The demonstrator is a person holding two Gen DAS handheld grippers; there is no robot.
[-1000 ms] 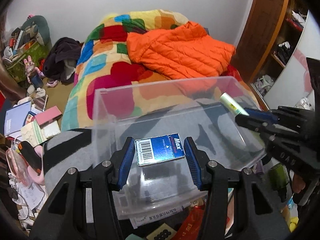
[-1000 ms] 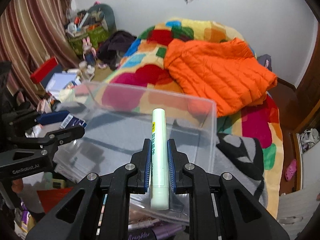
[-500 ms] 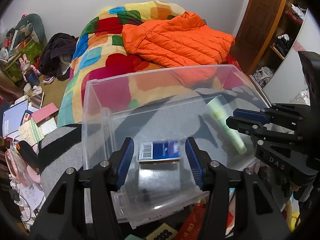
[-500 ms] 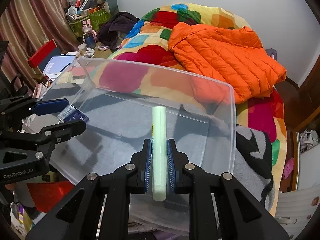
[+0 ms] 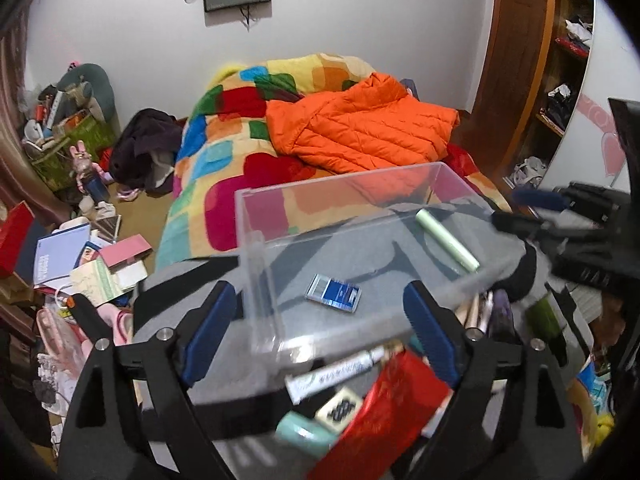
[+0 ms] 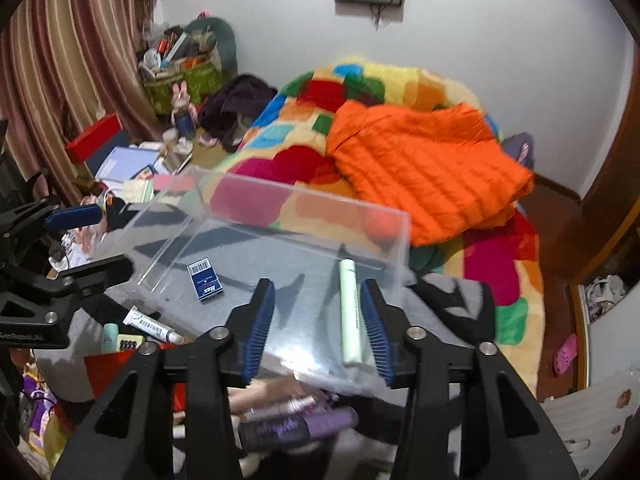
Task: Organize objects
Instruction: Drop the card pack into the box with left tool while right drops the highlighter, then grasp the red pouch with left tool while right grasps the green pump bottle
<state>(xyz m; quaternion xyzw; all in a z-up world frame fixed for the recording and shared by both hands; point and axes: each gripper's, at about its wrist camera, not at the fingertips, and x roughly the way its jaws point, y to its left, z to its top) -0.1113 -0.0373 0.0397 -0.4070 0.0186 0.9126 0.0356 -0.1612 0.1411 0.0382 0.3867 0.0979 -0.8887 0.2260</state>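
Left claw (image 5: 320, 328) opening, pads clear of the blue box (image 5: 333, 293) lying flat on the floor of the clear bin (image 5: 256, 240). Right claw (image 6: 318, 328) opening too, pale green tube (image 6: 350, 316) loose between its pads, resting in the same bin, well apart from the box.

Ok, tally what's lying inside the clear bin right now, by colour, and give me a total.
Blue: 1, the small blue box
Pale green: 1, the green tube
Total: 2, both lying on the floor of the clear bin, apart from each other and free of the grippers.
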